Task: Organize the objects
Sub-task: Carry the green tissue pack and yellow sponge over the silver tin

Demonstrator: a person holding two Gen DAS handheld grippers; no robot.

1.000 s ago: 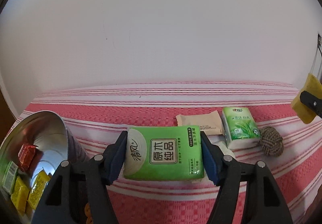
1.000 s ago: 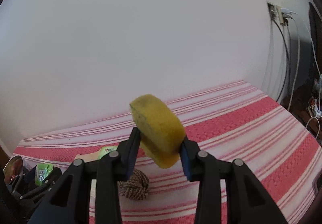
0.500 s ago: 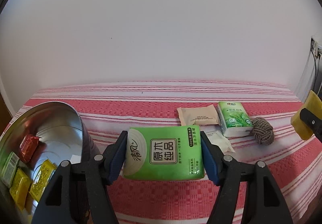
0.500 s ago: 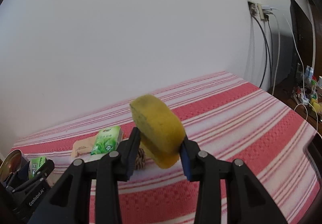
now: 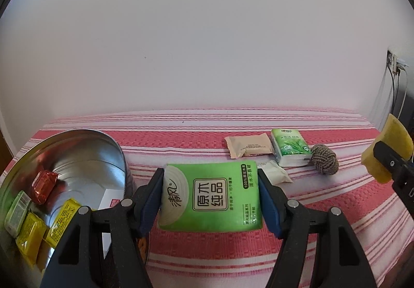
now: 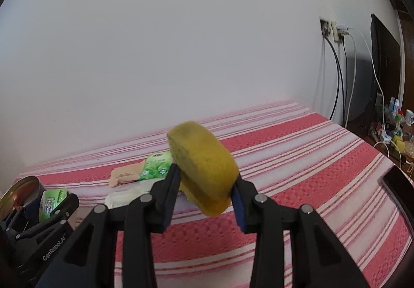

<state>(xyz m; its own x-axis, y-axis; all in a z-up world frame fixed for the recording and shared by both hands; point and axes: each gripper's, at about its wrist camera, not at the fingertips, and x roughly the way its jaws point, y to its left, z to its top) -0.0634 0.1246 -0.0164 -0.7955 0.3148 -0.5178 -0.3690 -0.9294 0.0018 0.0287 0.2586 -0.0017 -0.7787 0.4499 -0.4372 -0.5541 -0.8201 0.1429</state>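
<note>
Striped cloth (image 5: 207, 137), left tool (image 5: 211, 197) clamping tissue pack (image 5: 211, 197), right tool (image 6: 207, 184) gripping sponge (image 6: 204, 168)

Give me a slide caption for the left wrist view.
Left gripper jaws clamp a green tissue pack beside a metal tin.

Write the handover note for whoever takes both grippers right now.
Left gripper: shut on the green tissue pack, beside the round metal tin.
Right gripper: shut on the yellow sponge, held above the striped cloth.
Done: small wrapped packets lie in the tin.
Left: beige sachet, smaller green tissue pack, white sachet and rope knot ball lie on the cloth.
</note>
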